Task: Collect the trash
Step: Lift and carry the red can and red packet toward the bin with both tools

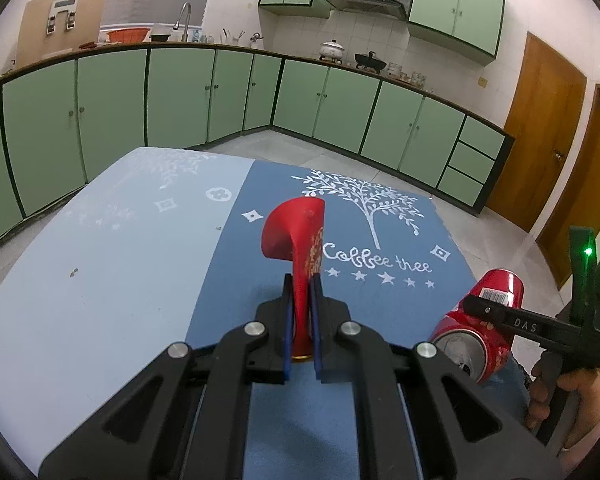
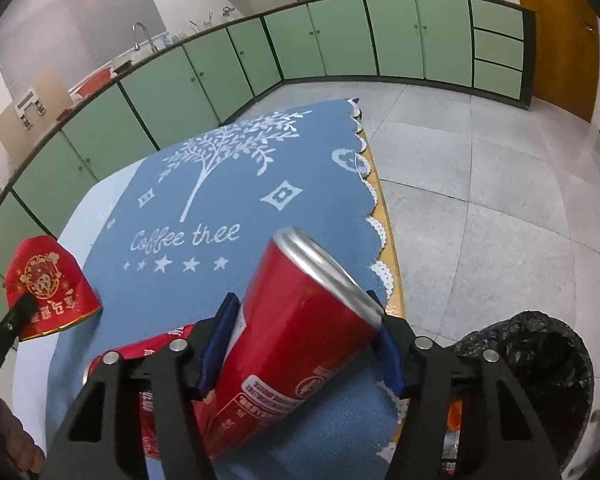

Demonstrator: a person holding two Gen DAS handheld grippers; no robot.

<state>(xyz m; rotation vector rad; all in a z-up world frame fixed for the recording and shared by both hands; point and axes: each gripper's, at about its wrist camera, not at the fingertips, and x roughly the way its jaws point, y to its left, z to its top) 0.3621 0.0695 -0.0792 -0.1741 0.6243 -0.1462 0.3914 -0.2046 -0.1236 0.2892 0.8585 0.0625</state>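
Observation:
A squashed red paper cup (image 1: pixel 292 228) with gold print sticks up from my left gripper (image 1: pixel 303 280), whose blue pads are shut on its lower part above the blue tablecloth (image 1: pixel 140 272). The same cup (image 2: pixel 50 284) shows at the left of the right wrist view. My right gripper (image 2: pixel 302 300) has a red drink can (image 2: pixel 300 340) tilted between its pads, and both pads touch the can's sides. In the left wrist view this can (image 1: pixel 476 336) hangs at the table's right edge, its open top facing the camera, with one black finger (image 1: pixel 496 312) across it.
A red packet (image 2: pixel 148 364) with white print lies on the cloth under the can. A bin lined with a black bag (image 2: pixel 540 380) stands on the tiled floor right of the table. Green cabinets run along the walls. A hand (image 1: pixel 568 396) grips the right tool.

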